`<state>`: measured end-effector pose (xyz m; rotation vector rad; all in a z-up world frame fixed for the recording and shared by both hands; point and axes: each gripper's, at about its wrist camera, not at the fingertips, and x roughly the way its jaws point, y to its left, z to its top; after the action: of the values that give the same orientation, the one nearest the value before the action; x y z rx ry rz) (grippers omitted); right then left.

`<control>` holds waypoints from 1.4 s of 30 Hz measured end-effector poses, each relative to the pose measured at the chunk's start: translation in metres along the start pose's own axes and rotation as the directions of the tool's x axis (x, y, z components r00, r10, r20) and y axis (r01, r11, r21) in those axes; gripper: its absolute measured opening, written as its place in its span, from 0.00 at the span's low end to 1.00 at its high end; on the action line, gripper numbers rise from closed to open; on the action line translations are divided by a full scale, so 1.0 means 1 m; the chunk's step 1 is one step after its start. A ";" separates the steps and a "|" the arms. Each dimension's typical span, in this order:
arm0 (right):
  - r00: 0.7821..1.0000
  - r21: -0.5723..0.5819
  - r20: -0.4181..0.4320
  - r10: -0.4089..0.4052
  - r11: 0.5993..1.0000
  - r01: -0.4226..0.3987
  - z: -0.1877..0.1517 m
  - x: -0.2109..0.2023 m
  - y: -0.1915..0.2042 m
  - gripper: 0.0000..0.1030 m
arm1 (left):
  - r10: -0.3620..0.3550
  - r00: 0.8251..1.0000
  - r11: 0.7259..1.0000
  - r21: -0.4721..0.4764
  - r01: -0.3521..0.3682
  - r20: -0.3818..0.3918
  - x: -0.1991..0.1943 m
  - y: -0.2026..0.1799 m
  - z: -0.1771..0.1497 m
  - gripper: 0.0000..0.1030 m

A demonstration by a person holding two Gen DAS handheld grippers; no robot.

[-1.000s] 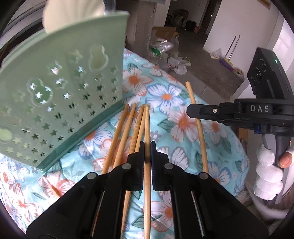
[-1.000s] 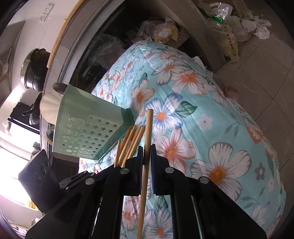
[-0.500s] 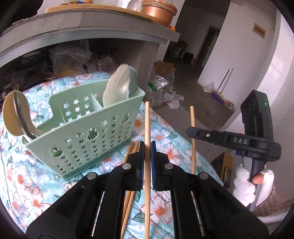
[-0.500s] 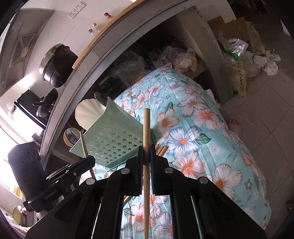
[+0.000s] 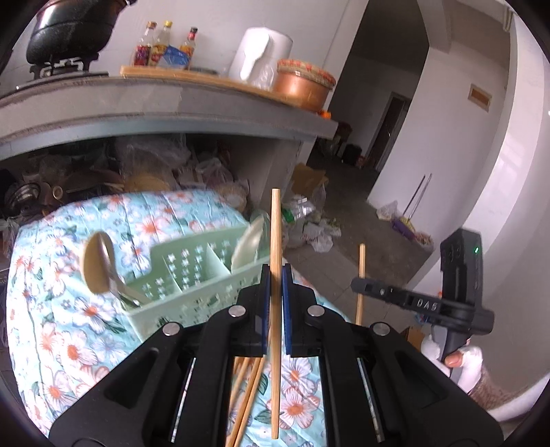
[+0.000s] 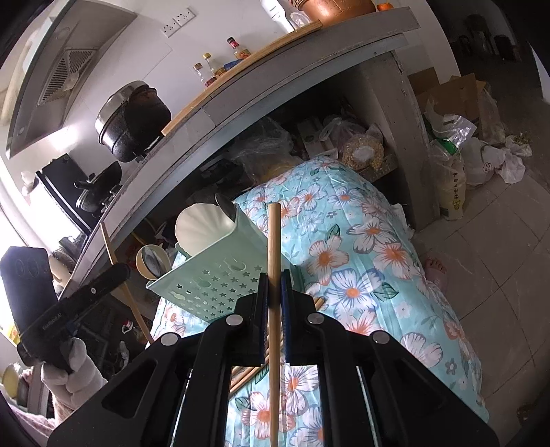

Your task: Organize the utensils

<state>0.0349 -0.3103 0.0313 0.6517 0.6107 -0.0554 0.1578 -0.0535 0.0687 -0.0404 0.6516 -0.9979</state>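
Observation:
My left gripper (image 5: 274,275) is shut on a wooden chopstick (image 5: 275,233) and holds it above the table. My right gripper (image 6: 274,282) is shut on another wooden chopstick (image 6: 274,237); it also shows in the left wrist view (image 5: 364,285) with its chopstick (image 5: 361,261). A pale green utensil caddy (image 5: 192,275) stands on the floral cloth (image 5: 68,309), holding a white shell-shaped spoon (image 5: 249,244) and a metal ladle (image 5: 103,268). The caddy (image 6: 213,275) is just ahead of the right gripper. Several chopsticks (image 5: 247,388) lie on the cloth below the left gripper.
A grey counter (image 5: 172,103) with a black pot (image 5: 72,27), bottles (image 5: 165,44) and a copper bowl (image 5: 302,82) rises behind the table. Bags and clutter (image 6: 357,148) fill the space under it. The tiled floor (image 6: 498,261) lies to the right.
Both grippers have lifted with their chopsticks and tilted up, so the caddy now sits lower and farther in both views and the counter top has come into view.

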 end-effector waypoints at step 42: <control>0.999 -0.004 0.011 0.041 0.999 -0.041 0.020 -0.002 0.000 0.07 | 0.297 0.896 0.954 -0.077 -0.288 0.329 0.020 0.052 0.065 0.23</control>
<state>0.0435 -0.3225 0.0451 0.6594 0.5865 -0.0198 0.2390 -0.0570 0.0946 -0.1307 0.3407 -0.6676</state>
